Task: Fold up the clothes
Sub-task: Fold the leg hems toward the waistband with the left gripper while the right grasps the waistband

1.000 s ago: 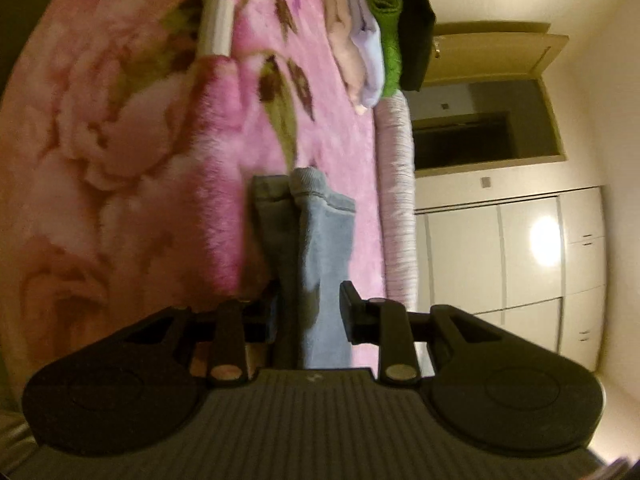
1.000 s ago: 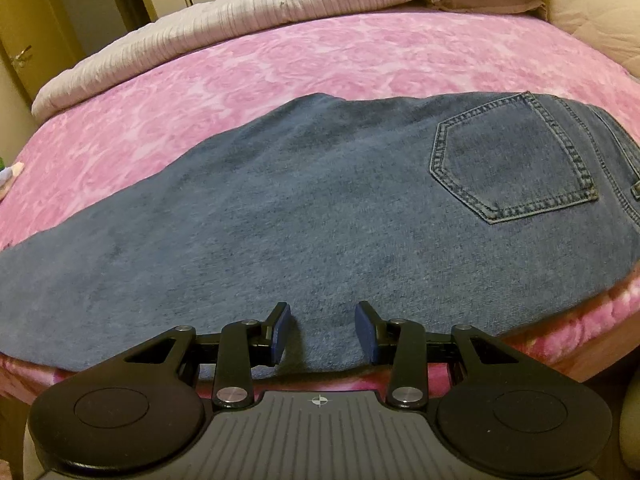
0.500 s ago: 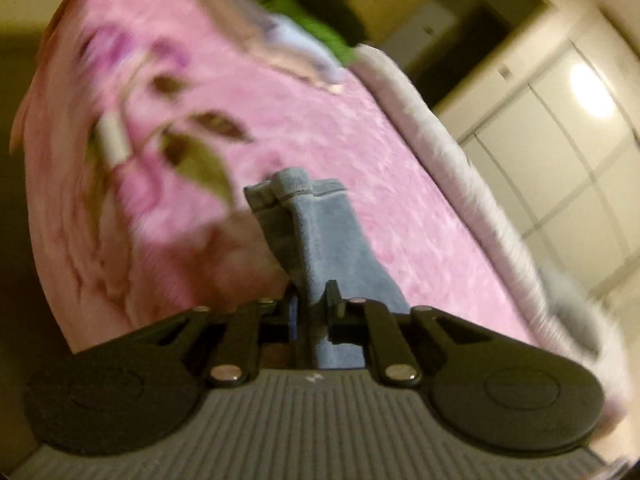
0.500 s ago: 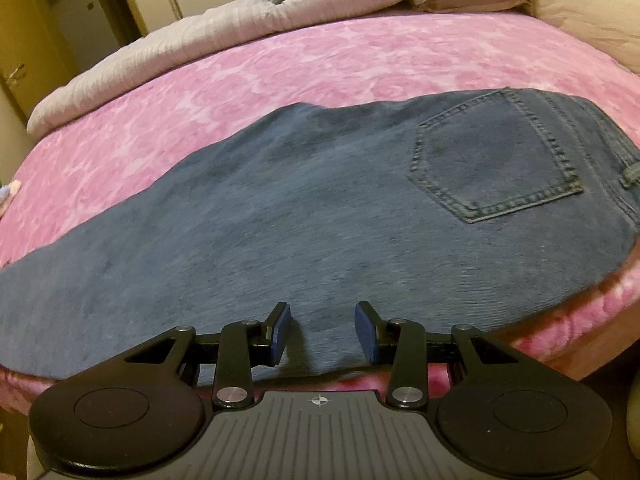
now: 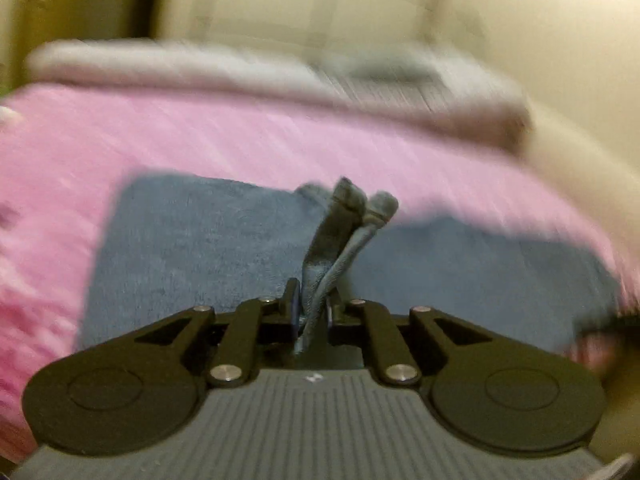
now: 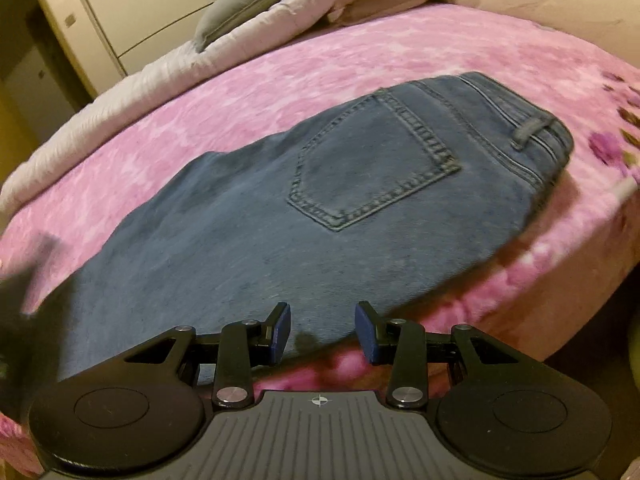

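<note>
Left gripper (image 5: 311, 312) tilted down, clamped on jeans hem (image 5: 348, 216); jaws just eased slightly. Right gripper (image 6: 322, 330) tilted down, jaws apart, empty; jeans (image 6: 320, 208) ahead, long axis crosswise, waistband right.

Both units identical: black plastic left gripper (image 5: 312, 312) and right gripper (image 6: 322, 330), round side discs, silver pivot screws, grey ribbed body, white crosshair mark, blue finger pads (image 6: 280, 332).

Pink floral blanket (image 6: 360, 52) on bed, grey pillow (image 6: 244, 0) & pale quilt (image 6: 120, 92) at back, cream cupboards (image 6: 144, 4) behind
</note>
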Motion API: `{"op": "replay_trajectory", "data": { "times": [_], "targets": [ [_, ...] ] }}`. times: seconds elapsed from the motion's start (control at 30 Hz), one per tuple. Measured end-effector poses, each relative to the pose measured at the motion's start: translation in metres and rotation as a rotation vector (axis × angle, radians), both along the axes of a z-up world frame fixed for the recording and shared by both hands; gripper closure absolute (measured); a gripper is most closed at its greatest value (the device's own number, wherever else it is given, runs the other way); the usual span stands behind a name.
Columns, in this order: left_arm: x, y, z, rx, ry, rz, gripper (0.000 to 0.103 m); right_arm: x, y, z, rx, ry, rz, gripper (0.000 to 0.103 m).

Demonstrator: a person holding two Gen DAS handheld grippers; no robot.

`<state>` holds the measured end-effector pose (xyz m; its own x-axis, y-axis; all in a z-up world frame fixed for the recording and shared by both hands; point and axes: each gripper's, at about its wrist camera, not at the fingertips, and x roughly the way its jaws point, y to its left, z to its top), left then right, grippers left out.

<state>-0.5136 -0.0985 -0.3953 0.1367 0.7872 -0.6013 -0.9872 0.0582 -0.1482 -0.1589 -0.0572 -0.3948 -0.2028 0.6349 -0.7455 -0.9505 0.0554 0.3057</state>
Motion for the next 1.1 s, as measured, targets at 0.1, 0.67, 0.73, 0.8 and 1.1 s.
{"op": "replay_trajectory", "data": {
  "times": [0.1, 0.67, 0.73, 0.8, 1.1],
  "targets": [
    [0.027, -0.006, -0.005, -0.019, 0.135, -0.071, 0.084, 0.005, -0.002, 0.0, -0.001, 0.022, -0.01, 0.063],
    [-0.094, -0.028, 0.022, -0.09, -0.169, 0.129, 0.092, -0.044, 0.012, -0.039, -0.17, 0.848, 0.088, 0.063],
    [-0.102, -0.027, 0.024, -0.087, -0.21, 0.127, 0.092, -0.064, 0.019, -0.049, -0.233, 0.883, 0.092, 0.063],
    [-0.112, -0.029, 0.025, -0.092, -0.249, 0.126, 0.091, -0.08, 0.026, -0.055, -0.279, 0.867, 0.083, 0.063],
    [-0.142, -0.042, 0.014, -0.123, -0.327, 0.169, 0.091, -0.129, 0.046, -0.059, -0.314, 0.795, 0.069, 0.063]
  ]
}}
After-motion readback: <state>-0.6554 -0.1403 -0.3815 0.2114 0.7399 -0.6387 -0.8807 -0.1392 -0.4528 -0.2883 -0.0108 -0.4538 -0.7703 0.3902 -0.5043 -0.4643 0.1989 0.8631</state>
